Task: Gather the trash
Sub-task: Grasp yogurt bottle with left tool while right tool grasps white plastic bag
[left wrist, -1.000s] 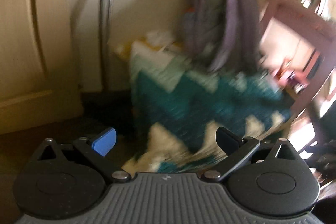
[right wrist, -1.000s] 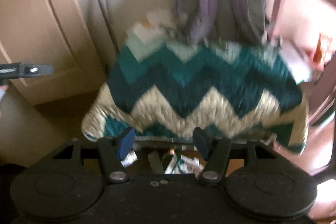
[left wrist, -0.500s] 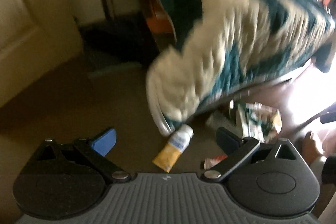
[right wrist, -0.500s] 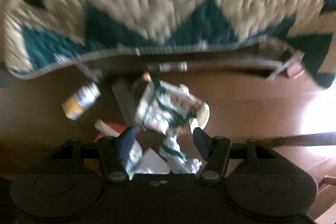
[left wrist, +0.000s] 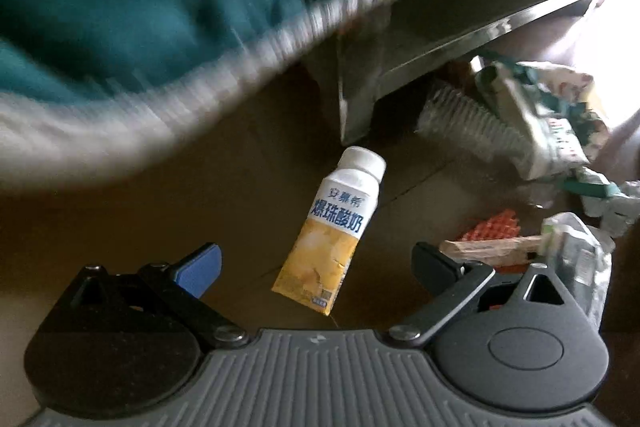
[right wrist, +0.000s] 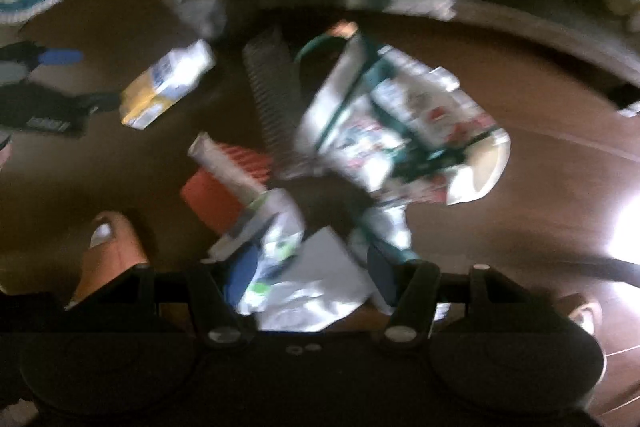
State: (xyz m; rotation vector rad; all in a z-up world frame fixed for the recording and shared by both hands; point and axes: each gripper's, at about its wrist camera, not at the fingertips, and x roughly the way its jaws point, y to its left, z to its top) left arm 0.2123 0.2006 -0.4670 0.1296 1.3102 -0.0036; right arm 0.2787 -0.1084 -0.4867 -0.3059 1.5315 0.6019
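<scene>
Yellow and white yogurt bottle (left wrist: pixel 334 233) lying capped on the brown floor (left wrist: pixel 120 227), crumpled paper bag (right wrist: pixel 400 131) nearby, contents hidden, left hand-held gripper (left wrist: pixel 316 269) spread wide, right hand-held gripper (right wrist: pixel 308 273) spread above white wrappers (right wrist: pixel 316 287)

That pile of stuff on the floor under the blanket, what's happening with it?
A person holding two tongs is leaning over litter on the floor. The left tongs stand open over a yellow yogurt drink bottle; the right tongs stand open over a white crumpled wrapper, beside a crushed paper bag. Nothing is gripped yet. A teal quilt hangs above.
</scene>
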